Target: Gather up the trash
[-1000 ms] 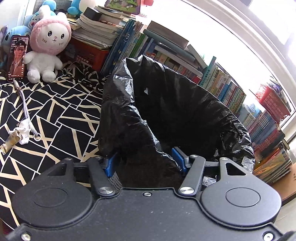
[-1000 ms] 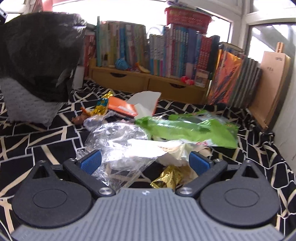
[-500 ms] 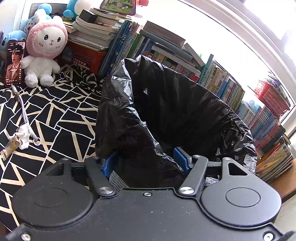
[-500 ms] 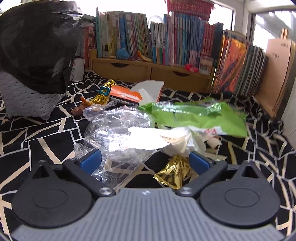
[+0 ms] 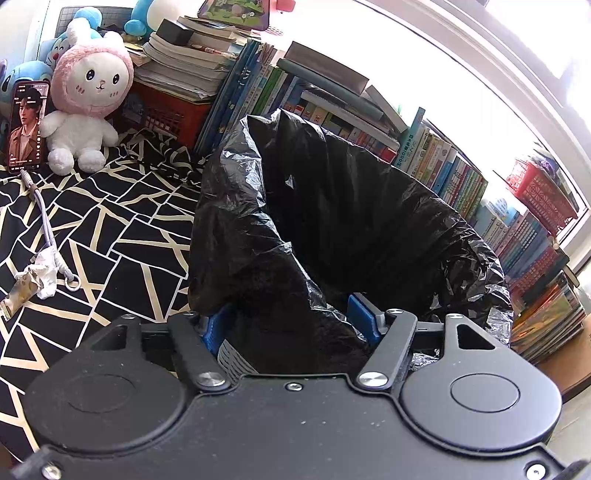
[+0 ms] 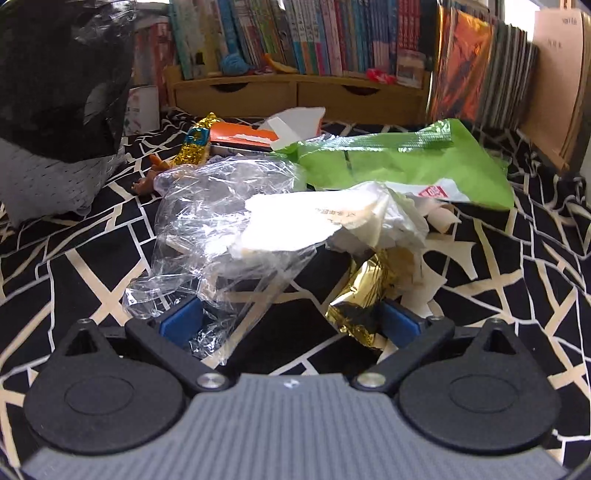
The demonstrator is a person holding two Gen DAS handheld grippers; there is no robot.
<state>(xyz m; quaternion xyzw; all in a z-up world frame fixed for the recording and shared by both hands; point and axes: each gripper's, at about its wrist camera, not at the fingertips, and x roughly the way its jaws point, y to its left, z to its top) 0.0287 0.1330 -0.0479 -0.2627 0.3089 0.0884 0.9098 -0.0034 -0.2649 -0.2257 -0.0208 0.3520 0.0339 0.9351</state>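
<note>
A black bin bag [image 5: 332,206] lines a white mesh bin [image 5: 231,356] on the black patterned cloth. My left gripper [image 5: 290,325] sits at the bin's near rim, jaws partway apart, with a loose fold of the bag between the blue pads. My right gripper [image 6: 291,321] is wide open, low over a trash pile. Clear plastic wrap [image 6: 214,221] lies by its left pad and a gold foil wrapper [image 6: 362,299] by its right pad. White paper [image 6: 295,218] and a green plastic bag [image 6: 399,162] lie just beyond. The bin [image 6: 48,181] stands at far left.
An orange box [image 6: 240,138] and a gold candy wrapper [image 6: 195,144] lie behind the pile. A crumpled tissue [image 5: 42,273], a cable [image 5: 48,225], a phone [image 5: 27,125] and a plush rabbit [image 5: 88,96] sit left of the bin. Books [image 6: 295,33] line the back.
My right gripper has sunk and moved closer to the trash pile, so plastic and foil now reach its pads. The left gripper's jaws have widened a little around the bag fold.
</note>
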